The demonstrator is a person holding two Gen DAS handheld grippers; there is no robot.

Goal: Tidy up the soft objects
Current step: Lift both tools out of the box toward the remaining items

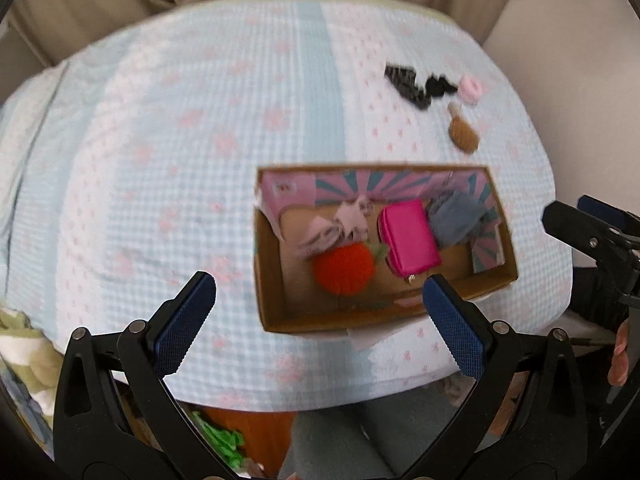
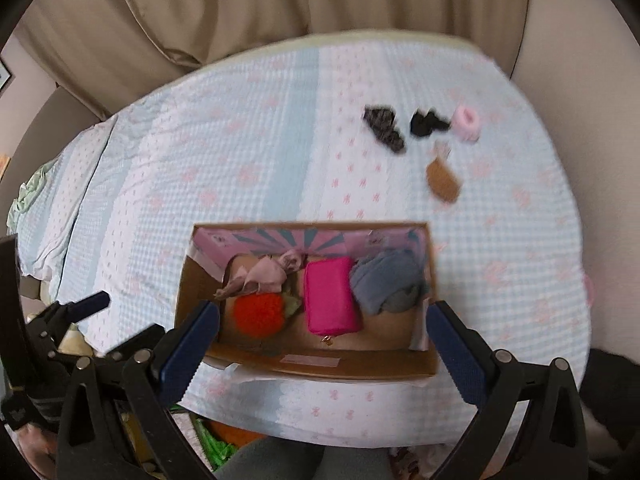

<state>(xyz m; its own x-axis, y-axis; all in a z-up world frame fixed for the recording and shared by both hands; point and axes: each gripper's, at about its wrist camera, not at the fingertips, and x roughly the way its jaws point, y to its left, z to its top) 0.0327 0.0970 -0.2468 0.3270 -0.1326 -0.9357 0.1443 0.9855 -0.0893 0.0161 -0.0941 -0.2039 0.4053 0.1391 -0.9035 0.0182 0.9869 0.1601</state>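
You will find nothing here that can be read; the cardboard box carries a pale strip label on its near wall, but any print on it is blurred past reading; the pink printed liner inside the box shows a small reddish mark in the left wrist view, too smeared to make out.

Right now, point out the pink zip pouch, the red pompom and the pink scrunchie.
pink zip pouch (image 2: pixel 329 296): right wrist view, middle of its top face, inside the cardboard box.
red pompom (image 2: pixel 259 314): right wrist view, centre of the fluffy ball.
pink scrunchie (image 2: pixel 466 122): right wrist view, on its ring, out on the bedspread.
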